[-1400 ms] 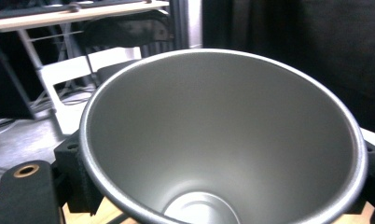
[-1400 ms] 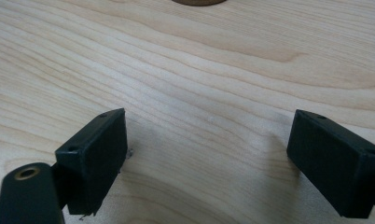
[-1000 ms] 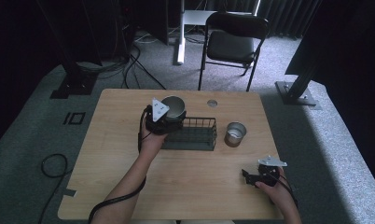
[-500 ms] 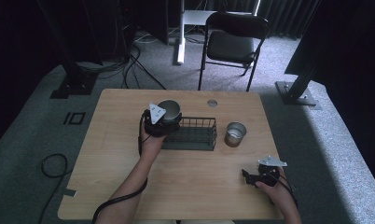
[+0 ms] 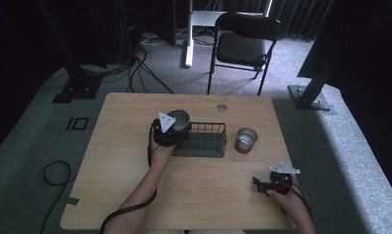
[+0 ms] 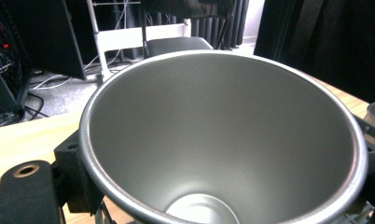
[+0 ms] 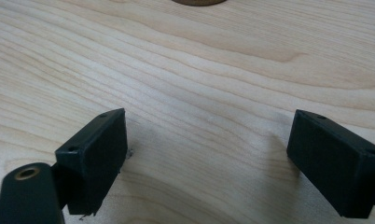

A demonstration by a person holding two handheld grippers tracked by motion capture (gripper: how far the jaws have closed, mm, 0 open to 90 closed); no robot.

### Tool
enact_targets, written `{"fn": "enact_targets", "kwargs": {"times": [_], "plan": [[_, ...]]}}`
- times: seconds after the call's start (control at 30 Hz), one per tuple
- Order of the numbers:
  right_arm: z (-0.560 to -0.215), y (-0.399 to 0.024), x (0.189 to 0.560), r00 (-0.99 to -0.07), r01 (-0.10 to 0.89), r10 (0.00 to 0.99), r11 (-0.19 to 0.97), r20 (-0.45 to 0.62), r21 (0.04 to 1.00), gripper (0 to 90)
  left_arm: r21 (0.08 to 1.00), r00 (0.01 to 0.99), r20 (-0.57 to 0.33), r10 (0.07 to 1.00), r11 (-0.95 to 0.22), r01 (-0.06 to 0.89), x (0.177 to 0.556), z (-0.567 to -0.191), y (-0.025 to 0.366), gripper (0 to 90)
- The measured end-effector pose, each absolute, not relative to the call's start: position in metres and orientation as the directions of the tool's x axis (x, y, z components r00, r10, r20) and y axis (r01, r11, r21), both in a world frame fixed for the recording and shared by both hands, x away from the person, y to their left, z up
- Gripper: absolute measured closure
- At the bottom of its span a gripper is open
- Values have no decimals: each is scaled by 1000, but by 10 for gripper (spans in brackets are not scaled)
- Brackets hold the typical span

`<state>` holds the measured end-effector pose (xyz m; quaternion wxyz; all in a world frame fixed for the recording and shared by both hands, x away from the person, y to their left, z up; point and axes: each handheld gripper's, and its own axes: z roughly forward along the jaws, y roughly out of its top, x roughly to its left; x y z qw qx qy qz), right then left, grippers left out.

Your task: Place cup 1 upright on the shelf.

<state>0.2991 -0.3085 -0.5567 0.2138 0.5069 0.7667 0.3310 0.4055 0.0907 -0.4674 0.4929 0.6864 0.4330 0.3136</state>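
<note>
One steel cup (image 5: 178,120) clamped in left hand-held gripper (image 5: 170,130), above basket (image 5: 204,140)

Silver steel cup (image 5: 179,119), black wire basket (image 5: 204,140), pale wood-grain table (image 5: 126,161).

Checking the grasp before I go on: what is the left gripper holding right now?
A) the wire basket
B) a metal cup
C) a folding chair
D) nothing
B: the left gripper is shut on the metal cup, whose rim sits between its jaws, at the wire basket's left end.
</note>
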Motion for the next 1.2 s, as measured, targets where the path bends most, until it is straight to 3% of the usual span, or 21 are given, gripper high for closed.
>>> {"fn": "enact_targets", "kwargs": {"times": [0.63, 0.77, 1.2], "plan": [[-557, -309, 299, -395, 636, 919, 267, 8, 724, 119, 929, 454, 20, 891, -184, 320, 409, -475, 84, 135], [-557, -308, 299, -394, 636, 919, 266, 8, 724, 119, 917, 493, 1, 870, -198, 347, 411, -473, 85, 19], [-557, -308, 299, -394, 636, 919, 267, 8, 724, 119, 931, 489, -15, 872, -166, 324, 398, -465, 97, 12]]}}
